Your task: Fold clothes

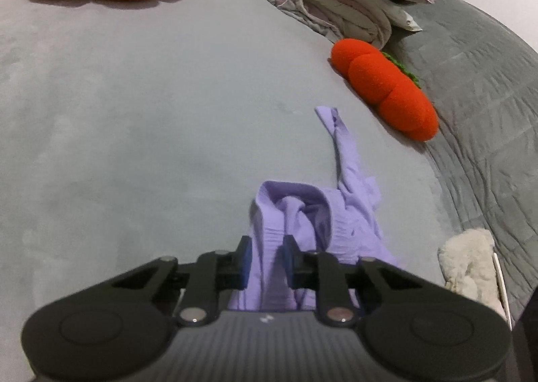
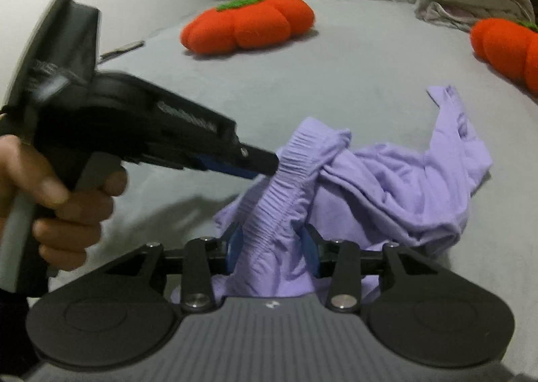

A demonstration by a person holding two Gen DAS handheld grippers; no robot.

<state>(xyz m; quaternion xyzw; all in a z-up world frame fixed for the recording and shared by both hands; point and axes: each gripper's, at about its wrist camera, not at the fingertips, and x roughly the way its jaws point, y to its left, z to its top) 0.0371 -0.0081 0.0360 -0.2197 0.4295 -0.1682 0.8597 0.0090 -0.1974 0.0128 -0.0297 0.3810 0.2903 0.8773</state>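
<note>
Right wrist view, left gripper (image 2: 269, 163) angled down, seemingly pinching waistband (image 2: 289, 180)

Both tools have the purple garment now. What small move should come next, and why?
Probably draw the two tools apart along the elastic waistband. The left tool and the right tool both pinch it, while the purple garment lies crumpled on the grey bed, so it needs spreading flat first.

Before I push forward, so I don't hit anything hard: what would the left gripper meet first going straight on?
Only cloth, I think. The left gripper already pinches the purple garment at its gathered waistband; straight ahead lies more of that bunched fabric, then the grey bed surface. Depth is hard to judge.
</note>
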